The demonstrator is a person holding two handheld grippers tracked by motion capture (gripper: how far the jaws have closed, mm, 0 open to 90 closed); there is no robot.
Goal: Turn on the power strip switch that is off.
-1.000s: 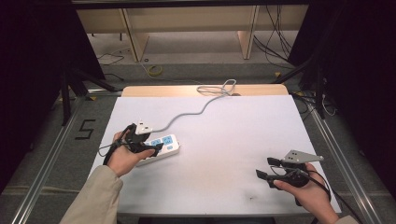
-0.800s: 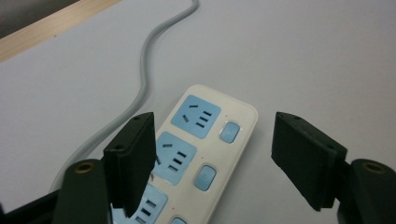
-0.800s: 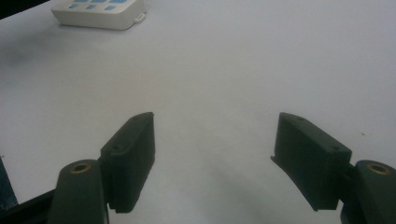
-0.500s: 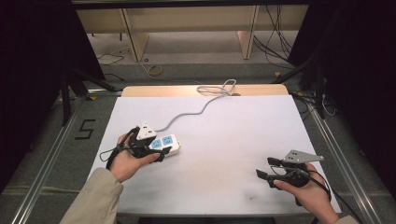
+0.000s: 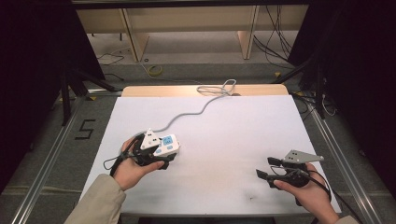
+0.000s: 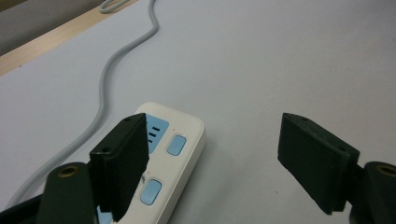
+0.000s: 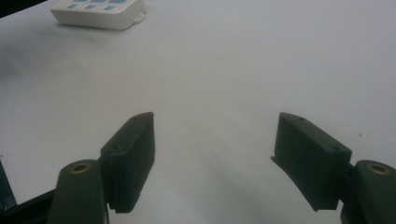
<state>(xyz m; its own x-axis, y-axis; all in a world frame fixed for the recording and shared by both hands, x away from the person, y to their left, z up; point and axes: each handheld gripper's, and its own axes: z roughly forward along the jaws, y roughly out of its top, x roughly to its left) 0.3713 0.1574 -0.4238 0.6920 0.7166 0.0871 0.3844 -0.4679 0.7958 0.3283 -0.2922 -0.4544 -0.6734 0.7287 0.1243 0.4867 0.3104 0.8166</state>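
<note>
A white power strip (image 5: 167, 143) with blue switches lies at the left of the white table top (image 5: 233, 126). Its grey cable (image 5: 196, 112) snakes to the far edge, where it coils. My left gripper (image 5: 156, 161) hovers over the near end of the strip, open. In the left gripper view (image 6: 212, 140) one jaw stands above the strip (image 6: 170, 154) and the other over bare table to its right; the cable (image 6: 105, 88) runs off up-left. My right gripper (image 5: 266, 167) is open near the front right, nothing between its jaws (image 7: 215, 126). The strip (image 7: 98, 11) shows far off there.
A strip of bare wood (image 5: 261, 89) borders the far edge of the table. Behind it stand wooden shelf legs (image 5: 246, 37) and loose cables on the floor. A "5" (image 5: 85, 129) is marked on the floor at the left. Metal rails run along both sides.
My left hand has shifted a little right and nearer, bringing its gripper over more of the power strip. The strip and my right gripper have stayed put.
</note>
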